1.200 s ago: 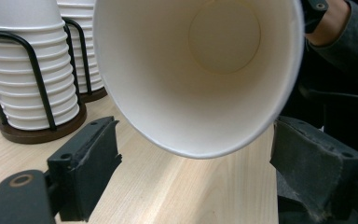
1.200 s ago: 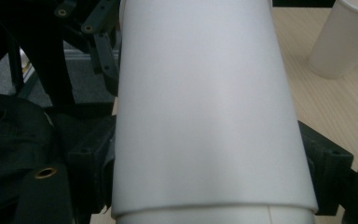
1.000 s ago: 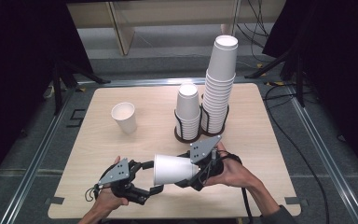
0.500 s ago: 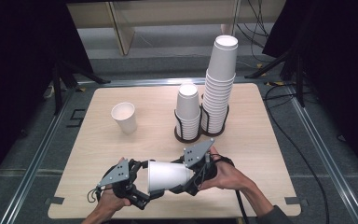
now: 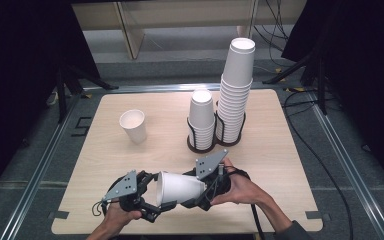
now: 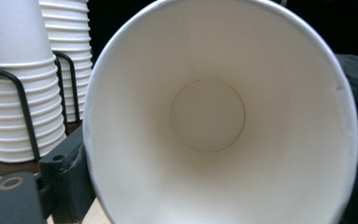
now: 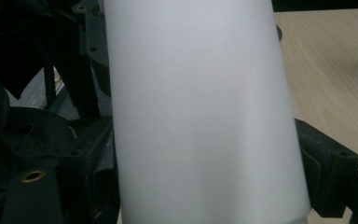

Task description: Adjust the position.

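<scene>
**One white cup held sideways between two grippers**

A single white paper cup [image 5: 177, 188] lies on its side in the air just above the near edge of the table [image 5: 290, 165], its open mouth turned toward the person's left and its narrow base toward the right. In the left gripper view the cup's inside [image 6: 209, 116] faces the camera, round bottom plainly seen. In the right gripper view its outer wall [image 7: 200, 112] stands between the two black jaws.

The right gripper [image 5: 207, 192] holds the cup near its base, jaws closed on the wall from both sides. The left gripper [image 5: 152, 200] sits at the cup's rim; its jaws have just been closing from wide, with the rim between them. They now stand about half apart, and whether the pads press on the rim cannot be told from these pictures. Two hands, one per gripper, come in from the bottom of the high view.

Farther out, in the middle of the table, stand two stacks of white cups in dark wire holders set side by side and touching: a short stack [image 5: 201, 120] and, to its right, a tall stack [image 5: 236, 90] that rises well above it. One more single cup [image 5: 133, 126] stands upright alone on the left part of the table, well apart from the stacks.
</scene>
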A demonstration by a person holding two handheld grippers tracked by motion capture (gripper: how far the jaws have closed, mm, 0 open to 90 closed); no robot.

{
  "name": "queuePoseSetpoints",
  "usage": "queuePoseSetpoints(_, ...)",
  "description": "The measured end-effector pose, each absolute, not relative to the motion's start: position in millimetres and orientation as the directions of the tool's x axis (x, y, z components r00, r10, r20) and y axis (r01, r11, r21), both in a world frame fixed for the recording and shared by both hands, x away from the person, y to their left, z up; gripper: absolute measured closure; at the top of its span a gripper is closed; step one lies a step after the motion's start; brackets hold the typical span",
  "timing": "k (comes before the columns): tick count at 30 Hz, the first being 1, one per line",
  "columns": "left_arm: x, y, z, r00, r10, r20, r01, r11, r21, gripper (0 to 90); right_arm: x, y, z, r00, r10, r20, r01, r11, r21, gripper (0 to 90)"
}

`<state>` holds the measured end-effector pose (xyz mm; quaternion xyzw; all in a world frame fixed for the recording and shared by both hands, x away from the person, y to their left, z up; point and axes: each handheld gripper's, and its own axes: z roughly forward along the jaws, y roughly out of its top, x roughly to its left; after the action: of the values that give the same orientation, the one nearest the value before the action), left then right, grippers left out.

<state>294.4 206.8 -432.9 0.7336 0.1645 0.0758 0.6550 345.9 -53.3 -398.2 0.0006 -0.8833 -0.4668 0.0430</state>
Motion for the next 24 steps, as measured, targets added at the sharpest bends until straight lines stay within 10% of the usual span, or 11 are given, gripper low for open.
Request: queuePoseSetpoints(24, 288.0, 195.8, -426.0, 0.898, 0.437, -0.051, 0.210, -0.322, 0.923, 11.0, 319.9, -24.1, -401.5, -0.978, -0.008, -0.209, -0.137, 0.777, 0.614, 21.4)
